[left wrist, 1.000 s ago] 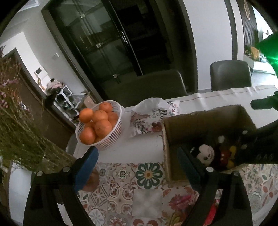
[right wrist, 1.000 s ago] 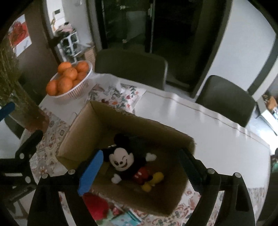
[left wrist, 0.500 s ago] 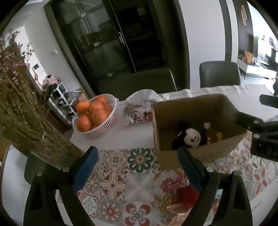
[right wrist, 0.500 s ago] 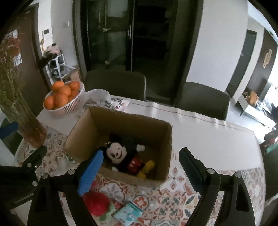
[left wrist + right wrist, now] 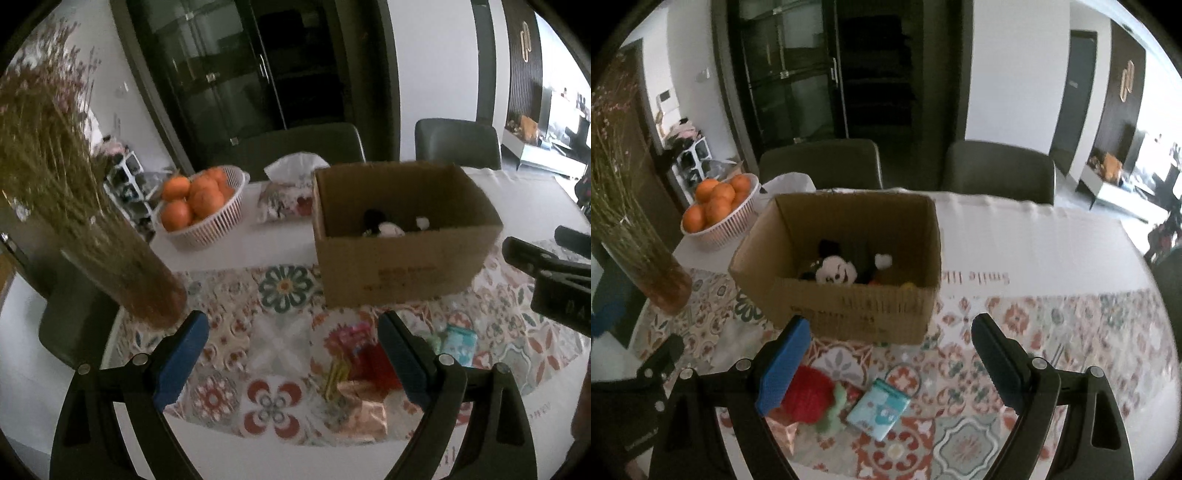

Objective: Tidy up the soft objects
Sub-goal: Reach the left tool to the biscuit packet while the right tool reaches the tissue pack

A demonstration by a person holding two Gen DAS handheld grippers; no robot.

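Observation:
A brown cardboard box (image 5: pixel 849 310) stands on the patterned tablecloth; it also shows in the left wrist view (image 5: pixel 402 273). A Mickey Mouse plush (image 5: pixel 836 271) lies inside it, partly hidden by the box wall in the left wrist view (image 5: pixel 388 227). A red knitted soft toy (image 5: pixel 809 395) and a light blue packet (image 5: pixel 879 408) lie on the cloth in front of the box. My right gripper (image 5: pixel 888 369) is open and empty above them. My left gripper (image 5: pixel 291 360) is open and empty, just left of a pile of colourful items (image 5: pixel 354 373).
A white basket of oranges (image 5: pixel 201 206) and a floral tissue pouch (image 5: pixel 284 197) stand behind the box on the left. A glass vase of dried flowers (image 5: pixel 122 266) stands at the left edge. Two dark chairs (image 5: pixel 997 170) are at the far side.
Both grippers have pulled back and up from the box. The Mickey plush stays inside the box. The red toy and blue packet now lie between the right fingers.

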